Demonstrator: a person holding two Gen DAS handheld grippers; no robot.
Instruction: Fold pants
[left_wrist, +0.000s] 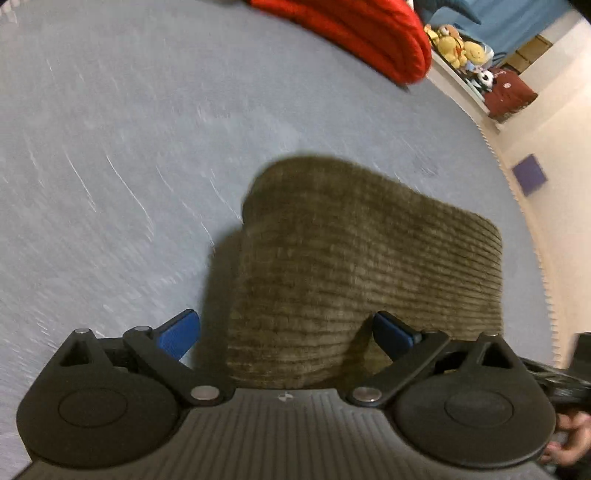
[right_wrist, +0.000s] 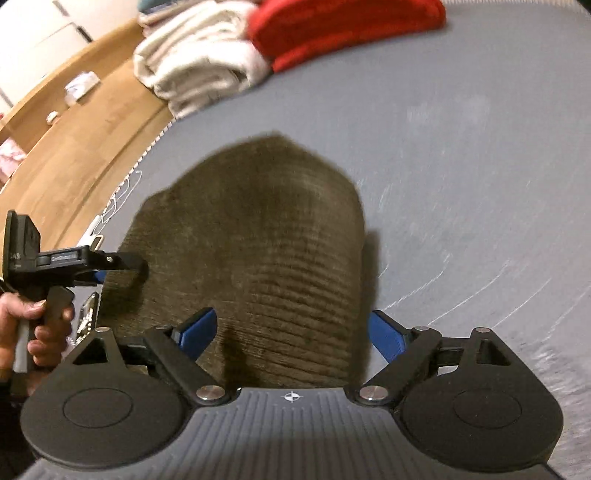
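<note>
Grippers: left gripper (left_wrist: 286, 334) and right gripper (right_wrist: 291, 332) both spread wide, holding nothing
Pants: olive-brown corduroy pants (left_wrist: 354, 266) folded compact, 12 o'clock of both, on grey mattress (left_wrist: 110, 147)
Progress: looks basically done, maybe one tidy-up

bare grey bed (right_wrist: 461, 166) around folded pants (right_wrist: 258, 240); red bundle (right_wrist: 332, 29) blocks far edge

Red blanket (right_wrist: 347, 26), white towels (right_wrist: 199, 70), maybe plushies (left_wrist: 458, 46).

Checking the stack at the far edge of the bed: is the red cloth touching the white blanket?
Touching. The right wrist view shows the red cloth lying against the folded white blanket, overlapping its edge with no bed surface between them.
</note>
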